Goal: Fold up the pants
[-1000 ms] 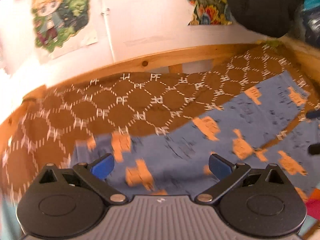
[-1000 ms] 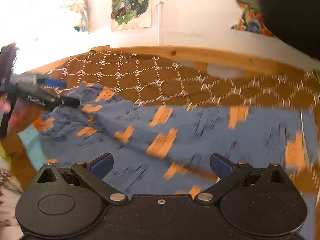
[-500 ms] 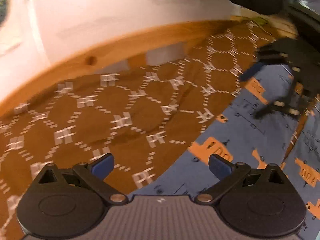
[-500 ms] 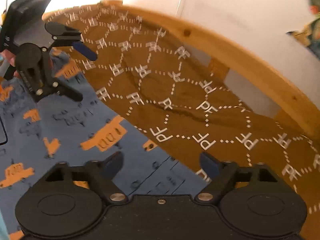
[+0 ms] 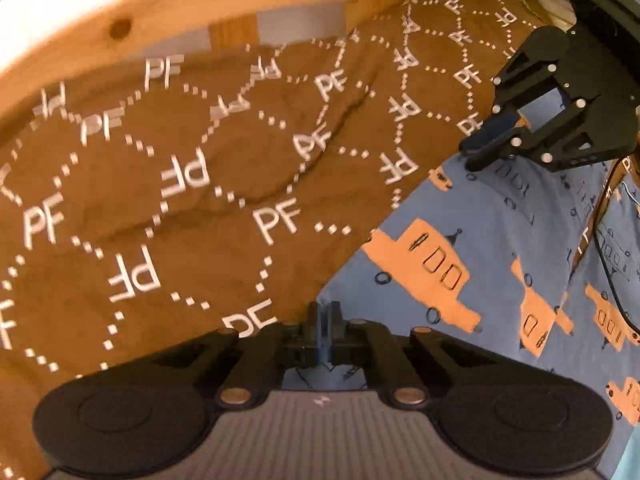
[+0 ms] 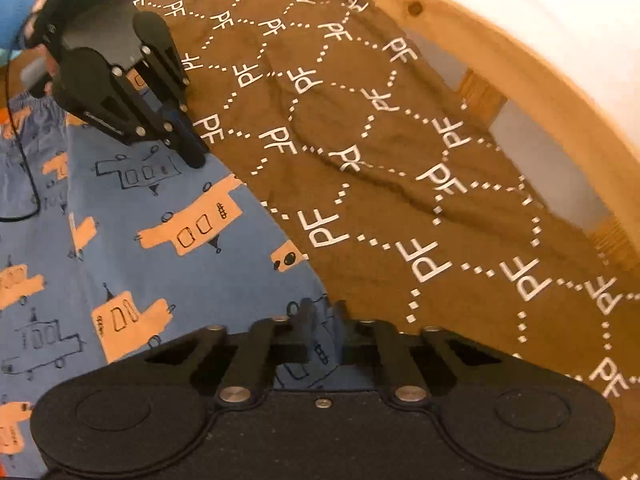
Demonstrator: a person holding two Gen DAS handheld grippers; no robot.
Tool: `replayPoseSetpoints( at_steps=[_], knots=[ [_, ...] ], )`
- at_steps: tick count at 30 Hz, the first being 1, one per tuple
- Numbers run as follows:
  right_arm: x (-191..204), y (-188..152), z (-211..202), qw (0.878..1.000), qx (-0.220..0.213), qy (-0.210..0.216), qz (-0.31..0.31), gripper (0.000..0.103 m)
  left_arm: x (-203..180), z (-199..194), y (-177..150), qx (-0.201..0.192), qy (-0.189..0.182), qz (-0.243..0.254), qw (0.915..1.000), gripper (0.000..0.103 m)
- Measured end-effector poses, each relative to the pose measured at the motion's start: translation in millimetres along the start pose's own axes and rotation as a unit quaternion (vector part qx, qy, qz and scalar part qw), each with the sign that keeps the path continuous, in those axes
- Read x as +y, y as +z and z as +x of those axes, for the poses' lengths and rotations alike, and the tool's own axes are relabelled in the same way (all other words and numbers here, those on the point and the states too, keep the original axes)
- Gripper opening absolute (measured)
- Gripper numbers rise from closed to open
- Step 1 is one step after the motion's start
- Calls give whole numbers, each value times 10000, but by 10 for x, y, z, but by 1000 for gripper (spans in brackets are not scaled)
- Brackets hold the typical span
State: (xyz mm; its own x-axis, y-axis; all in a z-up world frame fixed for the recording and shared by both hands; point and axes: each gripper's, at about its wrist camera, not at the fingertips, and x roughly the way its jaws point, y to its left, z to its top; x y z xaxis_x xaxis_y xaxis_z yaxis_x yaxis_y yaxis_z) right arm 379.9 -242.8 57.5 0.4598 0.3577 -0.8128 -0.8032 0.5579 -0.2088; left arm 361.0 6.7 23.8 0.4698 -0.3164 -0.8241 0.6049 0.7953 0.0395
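Observation:
The blue pants [image 5: 472,240] with orange truck prints lie flat on a brown bedspread [image 5: 160,200]. My left gripper [image 5: 324,320] is shut on the pants' far edge, and it also shows in the right wrist view [image 6: 192,156] pinching that edge. My right gripper [image 6: 320,320] is shut on the same edge of the pants [image 6: 140,240] further along, and it also shows in the left wrist view [image 5: 476,156], its jaws together on the cloth.
The brown bedspread [image 6: 400,180] with white PF marks covers the bed. A wooden bed rail [image 5: 200,4] runs along the far side against a white wall. The rail also shows in the right wrist view [image 6: 540,92].
Both grippers came down to the far edge of the pants and closed from wide open onto the cloth.

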Motion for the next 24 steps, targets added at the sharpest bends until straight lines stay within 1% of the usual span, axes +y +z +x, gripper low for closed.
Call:
replayPoseSetpoints(
  at_steps=[2, 3, 5, 8, 13, 15, 18, 20, 21, 24],
  knots=[
    [28, -2, -55, 9998, -102, -162, 41, 0, -91, -91, 26, -108, 238, 141, 9996, 1],
    [54, 0, -98, 9994, -195, -279, 4, 0, -125, -137, 36, -196, 406, 124, 9989, 1],
    [77, 29, -156, 9983, -333, -478, -38, 0, -148, -222, 99, -392, 744, 5, 9965, 1],
    [57, 85, -208, 9957, -465, -798, -44, 0, -130, -297, 221, -662, 1067, -175, 9919, 1],
    [-44, 207, -210, 9846, -703, -1600, -58, 0, -68, -322, 465, -1197, 1621, -420, 9786, 1],
    [-101, 266, -124, 9806, -701, -1832, 3, 0, 8, -174, 550, -1161, 1759, -492, 9763, 1],
    [-218, 313, 167, 9814, -390, -1880, 89, 0, 59, 71, 565, -926, 2023, -383, 9742, 1],
    [-252, 320, 342, 9811, -184, -1924, 49, 0, 135, 182, 521, -796, 2006, -490, 9752, 2],
    [-275, 318, 417, 9799, -104, -1991, 25, 0, 164, 219, 502, -791, 2004, -532, 9751, 2],
    [-335, 341, 432, 9805, -117, -1950, 196, 0, 202, 195, 468, -862, 1915, -413, 9768, 15]
  ],
)
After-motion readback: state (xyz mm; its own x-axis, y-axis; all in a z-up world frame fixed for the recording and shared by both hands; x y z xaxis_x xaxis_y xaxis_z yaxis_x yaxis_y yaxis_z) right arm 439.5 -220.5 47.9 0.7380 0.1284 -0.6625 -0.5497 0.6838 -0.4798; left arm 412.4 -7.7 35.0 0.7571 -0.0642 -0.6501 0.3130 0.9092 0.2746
